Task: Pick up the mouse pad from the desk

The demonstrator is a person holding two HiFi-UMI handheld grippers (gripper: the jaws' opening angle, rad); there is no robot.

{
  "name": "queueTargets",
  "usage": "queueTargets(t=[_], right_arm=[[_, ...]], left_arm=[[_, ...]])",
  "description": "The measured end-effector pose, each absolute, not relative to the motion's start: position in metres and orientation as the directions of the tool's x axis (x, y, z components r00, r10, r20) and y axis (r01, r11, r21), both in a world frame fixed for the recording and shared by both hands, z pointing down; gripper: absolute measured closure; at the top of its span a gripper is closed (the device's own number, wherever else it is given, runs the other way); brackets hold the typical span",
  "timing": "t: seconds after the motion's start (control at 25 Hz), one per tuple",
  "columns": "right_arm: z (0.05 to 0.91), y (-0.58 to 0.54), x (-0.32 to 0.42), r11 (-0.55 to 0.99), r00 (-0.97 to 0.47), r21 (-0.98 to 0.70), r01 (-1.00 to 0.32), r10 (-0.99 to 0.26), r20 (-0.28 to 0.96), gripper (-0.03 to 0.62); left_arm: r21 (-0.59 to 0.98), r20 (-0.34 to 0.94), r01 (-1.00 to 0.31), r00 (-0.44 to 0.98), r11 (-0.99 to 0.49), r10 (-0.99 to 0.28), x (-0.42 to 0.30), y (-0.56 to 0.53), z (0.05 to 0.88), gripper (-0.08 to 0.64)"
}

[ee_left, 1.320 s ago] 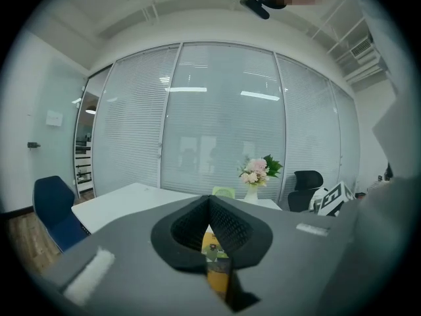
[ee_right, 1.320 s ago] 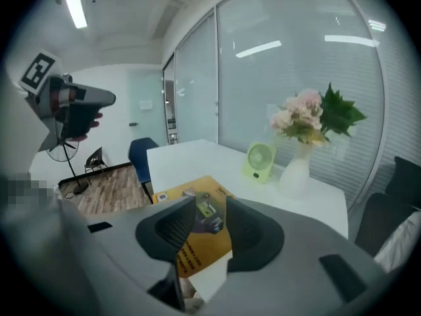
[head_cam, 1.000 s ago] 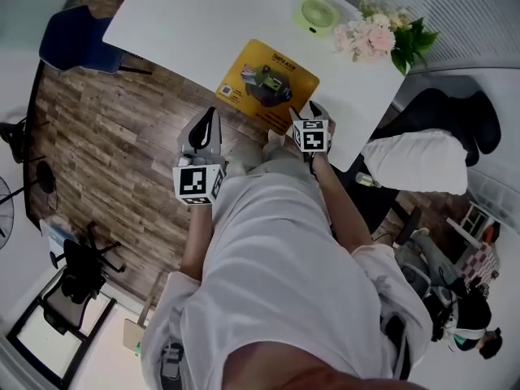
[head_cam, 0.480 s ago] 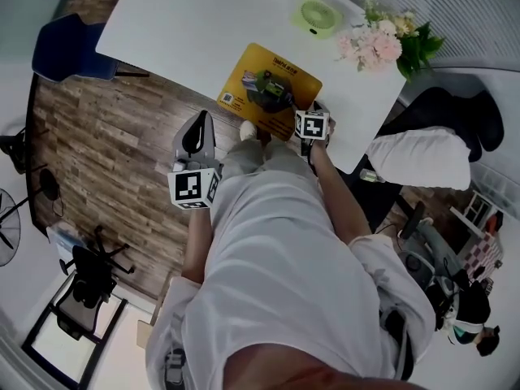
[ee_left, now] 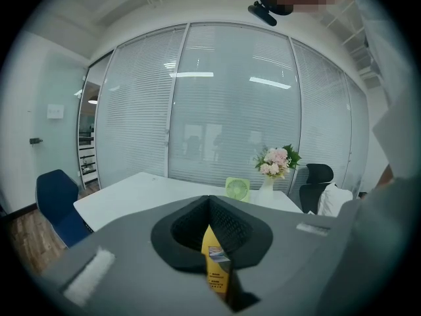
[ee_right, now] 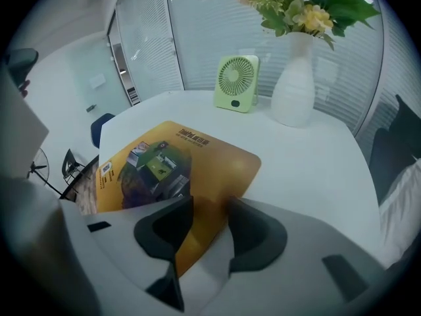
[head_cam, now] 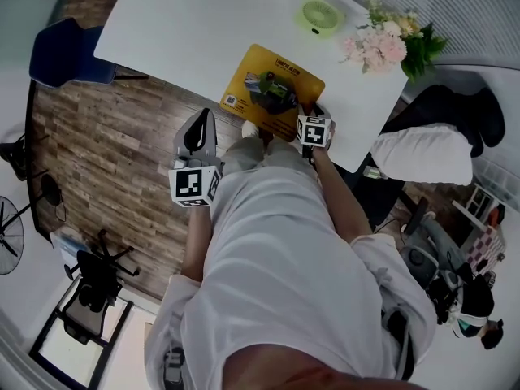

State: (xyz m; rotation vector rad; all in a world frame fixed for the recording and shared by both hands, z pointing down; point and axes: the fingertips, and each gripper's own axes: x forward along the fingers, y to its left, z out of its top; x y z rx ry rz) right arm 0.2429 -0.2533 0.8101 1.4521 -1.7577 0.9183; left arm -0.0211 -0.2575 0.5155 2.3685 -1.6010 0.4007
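One mouse pad (head_cam: 272, 92), one fan (head_cam: 318, 13), one vase (ee_right: 294, 78), one desk (head_cam: 187, 31), two tongs — left tongs (head_cam: 206, 117), right tongs (head_cam: 308, 110)

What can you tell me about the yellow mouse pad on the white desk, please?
The mouse pad is a thin, flat yellow rectangle with rounded corners, printed with a dark-and-green picture and a small code square. It lies at the near edge of the white desk. The right gripper straddles its near corner, jaws just closing but not yet pressing it.
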Motion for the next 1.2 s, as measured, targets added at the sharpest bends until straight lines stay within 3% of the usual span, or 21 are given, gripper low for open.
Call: queueTargets(t=[0.2,0.72,0.96,1.2], right_arm=[[0.809,-0.250,0.229,0.166,-0.236,-0.175,-0.970,-0.506,0.830,0.545],[0.765,-0.251,0.216,0.240,-0.477,-0.424,-0.873,-0.596,0.645,0.561],[0.725,-0.264,0.201,0.253,-0.554,-0.544,-0.800,-0.658,0.510,0.563],[0.664,-0.288,0.174,0.364,-0.617,-0.561,-0.743,-0.697,0.365,0.563]], left_arm=[[0.054,0.346,-0.927,0.367,-0.372,-0.863,-0.022,-0.260,0.510,0.568],[0.044,0.323,-0.927,0.367,-0.373,-0.873,-0.023,-0.258,0.507,0.568],[0.037,0.294,-0.928,0.365,-0.370,-0.884,-0.021,-0.262,0.501,0.568],[0.024,0.249,-0.933,0.353,-0.359,-0.902,-0.022,-0.268,0.486,0.568]])
